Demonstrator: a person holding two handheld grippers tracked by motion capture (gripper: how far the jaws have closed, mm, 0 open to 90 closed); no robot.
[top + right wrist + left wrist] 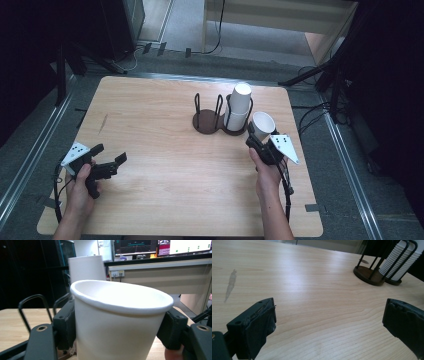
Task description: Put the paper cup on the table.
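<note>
1. Right tool [258,136] has its jaws clamped on a white paper cup [263,125], mouth up and tipped a little.
2. The cup stack [239,107] in the wire holder [220,118] stands just ahead and to the left of that tool, close by, its long axis upright.
3. Left tool [107,157] gapes open, holding nothing, well apart across the bench [165,165]; the right is plainly nearer.

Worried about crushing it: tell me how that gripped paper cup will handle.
The cup looks thin-walled, so it probably dents if the right gripper squeezes harder. Empty, it is likely very light. Tall and tapered, it may tip easily once set down.
</note>
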